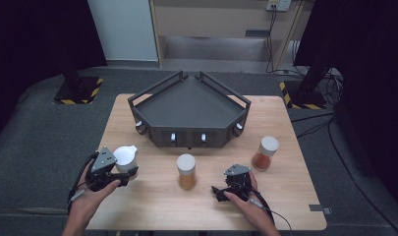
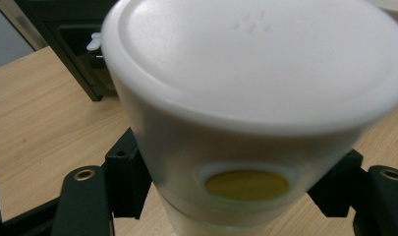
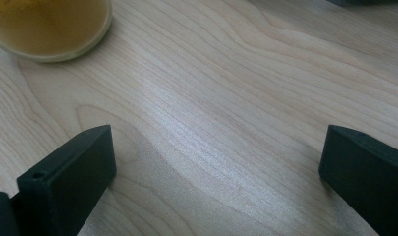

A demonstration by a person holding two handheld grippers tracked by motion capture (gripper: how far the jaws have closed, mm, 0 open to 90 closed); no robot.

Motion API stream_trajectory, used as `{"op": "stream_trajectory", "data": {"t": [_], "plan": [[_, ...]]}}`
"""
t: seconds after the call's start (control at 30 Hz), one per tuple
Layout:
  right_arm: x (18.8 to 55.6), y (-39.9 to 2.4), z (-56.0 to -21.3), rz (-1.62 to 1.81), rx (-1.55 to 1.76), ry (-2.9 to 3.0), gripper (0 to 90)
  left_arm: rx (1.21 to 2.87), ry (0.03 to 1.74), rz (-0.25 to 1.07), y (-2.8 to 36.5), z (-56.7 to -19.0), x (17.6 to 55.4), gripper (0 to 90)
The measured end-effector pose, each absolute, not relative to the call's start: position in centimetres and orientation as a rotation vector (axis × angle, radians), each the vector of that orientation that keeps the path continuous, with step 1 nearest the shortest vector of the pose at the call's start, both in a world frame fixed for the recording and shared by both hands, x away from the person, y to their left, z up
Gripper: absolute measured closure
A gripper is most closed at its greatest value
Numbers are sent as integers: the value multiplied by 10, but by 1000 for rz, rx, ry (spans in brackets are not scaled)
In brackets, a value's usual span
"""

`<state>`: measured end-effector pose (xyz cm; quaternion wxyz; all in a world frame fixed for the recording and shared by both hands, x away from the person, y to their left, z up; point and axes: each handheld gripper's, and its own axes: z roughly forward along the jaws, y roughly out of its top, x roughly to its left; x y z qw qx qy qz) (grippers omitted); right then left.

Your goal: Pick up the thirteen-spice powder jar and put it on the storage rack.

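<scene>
Left gripper clamped on white-lidded jar, near table's left edge.
My jaws pinched its body below the lid; right gripper rested wide open, empty. Bare wood lay toward the dark tray; the orange jar stood right.

White-lidded jar in the left gripper: translucent white, yellow spot showing through. Middle jar held orange powder, white cap. Jar at 3 o'clock: red-orange fill, white cap. Table was pale wood grain. Tray dark grey. Both grippers black, right gripper included.
</scene>
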<state>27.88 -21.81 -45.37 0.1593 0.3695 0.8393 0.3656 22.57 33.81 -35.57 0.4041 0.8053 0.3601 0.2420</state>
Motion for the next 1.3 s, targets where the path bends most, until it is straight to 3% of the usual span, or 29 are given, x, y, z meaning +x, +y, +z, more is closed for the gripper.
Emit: {"op": "stream_trajectory", "data": {"t": [1.3], "plan": [[279,-218,-454,1045,1056,2399,8,2071,707,542,335,-300,279,292]]}}
